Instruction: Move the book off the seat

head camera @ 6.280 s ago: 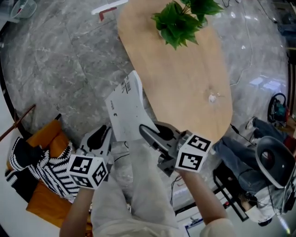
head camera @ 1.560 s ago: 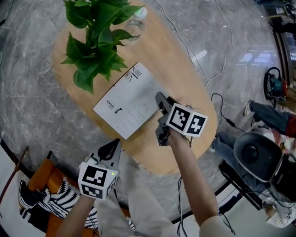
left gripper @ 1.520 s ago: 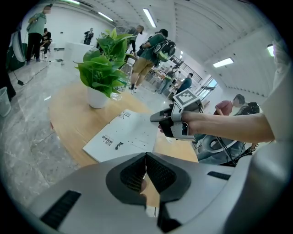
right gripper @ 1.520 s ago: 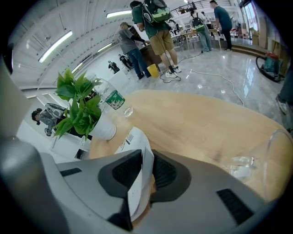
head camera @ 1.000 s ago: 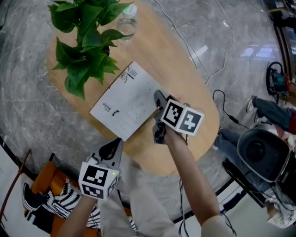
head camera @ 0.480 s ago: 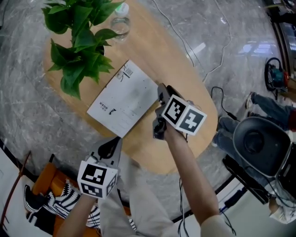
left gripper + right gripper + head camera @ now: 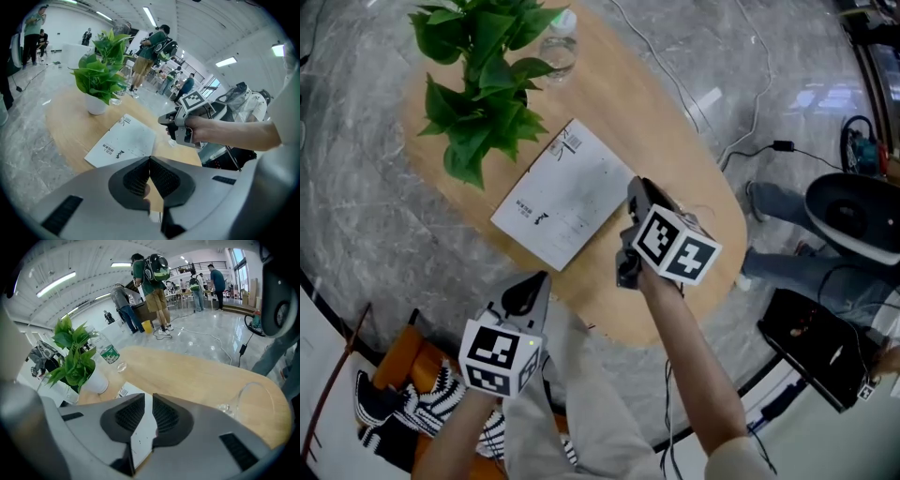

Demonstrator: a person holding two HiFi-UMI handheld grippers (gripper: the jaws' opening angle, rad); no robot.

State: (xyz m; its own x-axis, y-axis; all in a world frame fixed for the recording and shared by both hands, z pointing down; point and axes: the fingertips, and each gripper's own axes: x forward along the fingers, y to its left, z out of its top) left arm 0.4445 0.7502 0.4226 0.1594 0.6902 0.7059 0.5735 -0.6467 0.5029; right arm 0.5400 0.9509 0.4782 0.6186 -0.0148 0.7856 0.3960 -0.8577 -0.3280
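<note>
You lifted your right gripper (image 7: 636,187) off the book (image 7: 565,194), its empty jaws narrowing to a slit, leaving it delivered on the table (image 7: 694,141).

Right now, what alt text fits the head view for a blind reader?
A white book lies flat on an oval wooden table beside a leafy green potted plant. The right gripper hangs at the book's edge, its jaws just closing with nothing between them; the left gripper hangs shut, lower in frame.
</note>
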